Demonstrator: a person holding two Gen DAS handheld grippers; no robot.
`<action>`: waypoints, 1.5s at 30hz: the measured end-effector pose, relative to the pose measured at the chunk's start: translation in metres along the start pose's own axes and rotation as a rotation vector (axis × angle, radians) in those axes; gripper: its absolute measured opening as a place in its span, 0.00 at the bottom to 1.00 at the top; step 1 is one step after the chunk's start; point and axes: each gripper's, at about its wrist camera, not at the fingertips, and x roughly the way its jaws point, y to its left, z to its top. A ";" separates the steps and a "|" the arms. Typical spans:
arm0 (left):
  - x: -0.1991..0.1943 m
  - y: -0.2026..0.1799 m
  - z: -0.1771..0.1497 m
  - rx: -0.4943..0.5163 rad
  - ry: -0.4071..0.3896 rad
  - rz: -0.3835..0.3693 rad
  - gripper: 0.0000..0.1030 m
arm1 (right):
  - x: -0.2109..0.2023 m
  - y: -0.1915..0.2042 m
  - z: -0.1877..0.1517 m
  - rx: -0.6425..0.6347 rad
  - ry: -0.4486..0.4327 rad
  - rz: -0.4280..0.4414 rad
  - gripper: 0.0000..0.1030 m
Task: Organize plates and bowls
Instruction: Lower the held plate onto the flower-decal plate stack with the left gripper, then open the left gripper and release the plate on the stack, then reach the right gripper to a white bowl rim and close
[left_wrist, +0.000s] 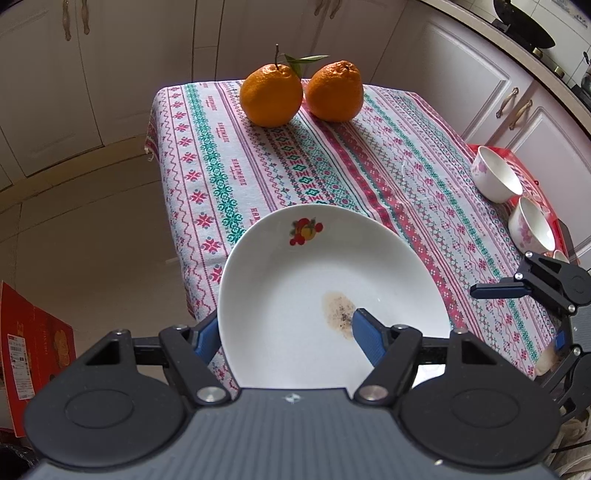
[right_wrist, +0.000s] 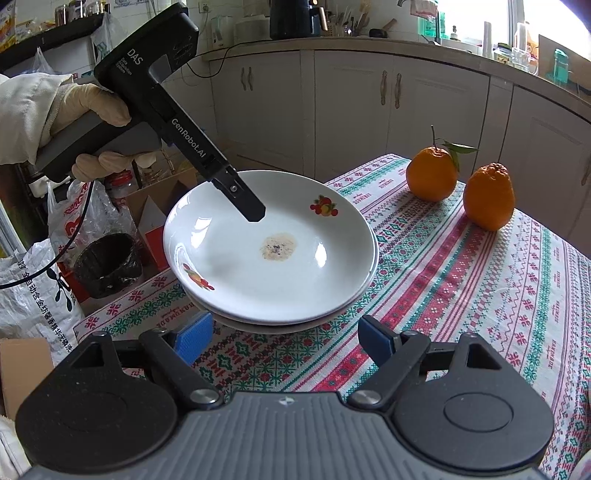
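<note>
left gripper: top plate is being pinched by its rim, frame centre, above a 2nd plate.
right gripper: jaws are being held apart, nothing gripped, lower centre.
risk: plate is likely being tilted; a slip or chipping is possible from the 1-sided rim grip.
view difference: 2 bowls at right edge are being shown by left wrist only; 2nd plate by right wrist only.

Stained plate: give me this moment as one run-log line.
left gripper: shut on stained plate | over second plate | right gripper: open, empty
</note>
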 end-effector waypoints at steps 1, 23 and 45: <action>0.000 0.000 0.000 0.001 0.001 0.003 0.70 | -0.001 0.000 0.000 0.003 -0.003 0.000 0.86; -0.024 -0.054 -0.007 0.150 -0.164 0.105 0.79 | -0.040 -0.002 -0.008 0.005 -0.070 -0.123 1.00; 0.010 -0.282 -0.090 0.380 -0.448 -0.011 0.91 | -0.194 -0.066 -0.129 0.278 -0.109 -0.534 1.00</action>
